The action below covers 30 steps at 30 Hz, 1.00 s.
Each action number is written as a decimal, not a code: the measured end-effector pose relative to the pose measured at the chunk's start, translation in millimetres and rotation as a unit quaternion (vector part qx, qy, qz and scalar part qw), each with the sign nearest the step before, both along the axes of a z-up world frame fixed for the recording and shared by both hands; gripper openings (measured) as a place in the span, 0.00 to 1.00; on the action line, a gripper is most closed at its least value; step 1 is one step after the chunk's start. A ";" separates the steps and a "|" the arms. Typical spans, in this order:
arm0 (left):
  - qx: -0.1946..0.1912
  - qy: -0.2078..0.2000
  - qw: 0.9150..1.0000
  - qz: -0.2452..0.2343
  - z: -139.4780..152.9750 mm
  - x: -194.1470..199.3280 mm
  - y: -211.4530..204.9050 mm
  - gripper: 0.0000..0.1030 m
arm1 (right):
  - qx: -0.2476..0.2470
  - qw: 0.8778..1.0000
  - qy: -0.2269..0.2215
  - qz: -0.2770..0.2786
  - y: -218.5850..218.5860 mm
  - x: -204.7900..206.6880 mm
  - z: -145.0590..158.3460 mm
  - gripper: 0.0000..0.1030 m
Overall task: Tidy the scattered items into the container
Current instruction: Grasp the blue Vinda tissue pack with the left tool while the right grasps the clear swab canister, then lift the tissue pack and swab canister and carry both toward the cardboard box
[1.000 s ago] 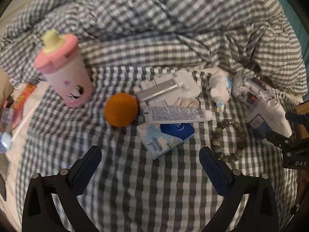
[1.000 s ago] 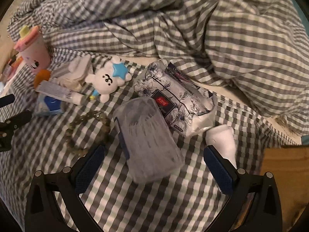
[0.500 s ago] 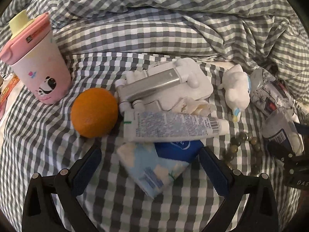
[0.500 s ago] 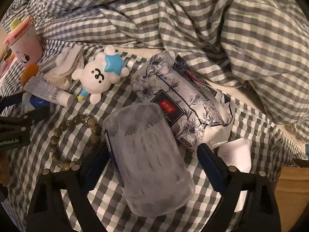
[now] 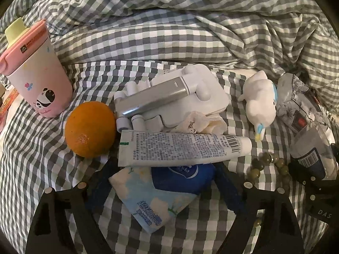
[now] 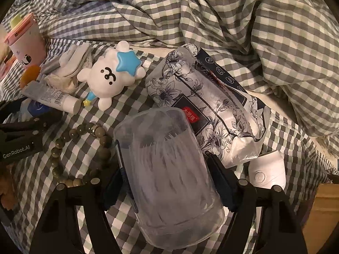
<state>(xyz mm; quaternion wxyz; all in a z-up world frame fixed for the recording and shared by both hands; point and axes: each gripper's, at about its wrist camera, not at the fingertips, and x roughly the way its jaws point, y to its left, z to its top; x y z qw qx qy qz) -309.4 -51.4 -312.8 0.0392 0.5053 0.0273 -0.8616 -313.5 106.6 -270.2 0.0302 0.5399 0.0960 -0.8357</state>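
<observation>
Items lie scattered on a grey checked bedsheet. My left gripper (image 5: 161, 182) is open, its fingers on either side of a blue tissue pack (image 5: 163, 192) that lies under a white tube (image 5: 180, 150). An orange (image 5: 91, 129) and a pink panda cup (image 5: 36, 72) are to the left. My right gripper (image 6: 167, 182) has closed in around a clear cotton-swab jar (image 6: 169, 169); its pads stand at the jar's sides. A floral tissue pack (image 6: 207, 114), a white bear toy (image 6: 112, 74) and a bead bracelet (image 6: 84, 148) lie nearby.
A rumpled checked duvet (image 5: 169, 21) rises behind the items. A white phone stand with a grey bar (image 5: 169, 97) sits behind the tube. A small white device (image 6: 267, 171) lies right of the jar. A tan surface (image 6: 322, 216) shows at the far right.
Both grippers moved forward and down. The left one now straddles the blue tissue pack. The right one narrowed around the swab jar.
</observation>
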 end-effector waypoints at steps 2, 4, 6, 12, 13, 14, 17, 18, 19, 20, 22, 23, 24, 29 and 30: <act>0.000 0.001 1.000 -0.001 1.0 3.0 1.6 0.85 | -0.003 1.000 0.002 -0.002 0.1 0.7 1.7 0.71; -0.003 0.001 1.000 -0.005 1.7 5.6 1.0 0.85 | -0.005 1.000 0.005 -0.002 0.1 2.1 3.7 0.71; -0.006 0.003 1.000 -0.003 4.6 10.4 -0.9 0.85 | -0.009 1.000 0.006 -0.005 1.0 3.4 5.4 0.70; -0.010 0.017 1.000 -0.004 32.5 36.4 -10.4 0.85 | -0.023 0.999 0.023 -0.016 3.5 15.8 20.8 0.70; -0.013 0.022 1.000 -0.005 37.8 40.2 -11.3 0.85 | -0.029 0.999 0.029 -0.019 4.9 19.2 25.7 0.69; -0.015 0.026 1.000 -0.005 43.5 44.5 -12.5 0.85 | -0.036 0.999 0.034 -0.022 6.3 21.8 29.5 0.69; -0.016 0.038 0.999 -0.001 57.4 56.4 -16.4 0.85 | -0.051 0.997 0.056 -0.028 6.3 47.0 38.7 0.69; -0.017 0.044 0.999 0.002 63.9 62.6 -18.0 0.85 | -0.054 0.996 0.065 -0.029 6.6 52.0 43.6 0.69; -0.018 0.048 0.999 0.003 67.8 65.1 -19.1 0.85 | -0.056 0.995 0.073 -0.029 5.9 57.9 46.5 0.69; -0.020 0.055 0.998 0.006 73.8 70.1 -20.0 0.85 | -0.058 0.994 0.083 -0.030 10.6 67.6 50.2 0.69; -0.018 0.065 0.998 0.010 82.7 68.6 -20.4 0.85 | -0.065 0.992 0.100 -0.030 13.9 81.3 60.5 0.69; -0.019 0.069 0.997 0.011 86.5 67.2 -22.5 0.85 | -0.066 0.992 0.106 -0.031 15.5 78.8 65.6 0.69; -0.021 0.075 0.997 0.012 91.2 70.1 -22.2 0.85 | -0.068 0.991 0.113 -0.030 13.2 75.2 73.2 0.69; -0.025 0.106 0.994 0.013 113.9 87.3 -25.1 0.85 | -0.072 0.985 0.157 -0.026 11.6 101.6 102.3 0.69; -0.026 0.116 0.993 0.014 122.0 92.9 -24.2 0.85 | -0.073 0.983 0.166 -0.025 11.6 107.2 108.4 0.69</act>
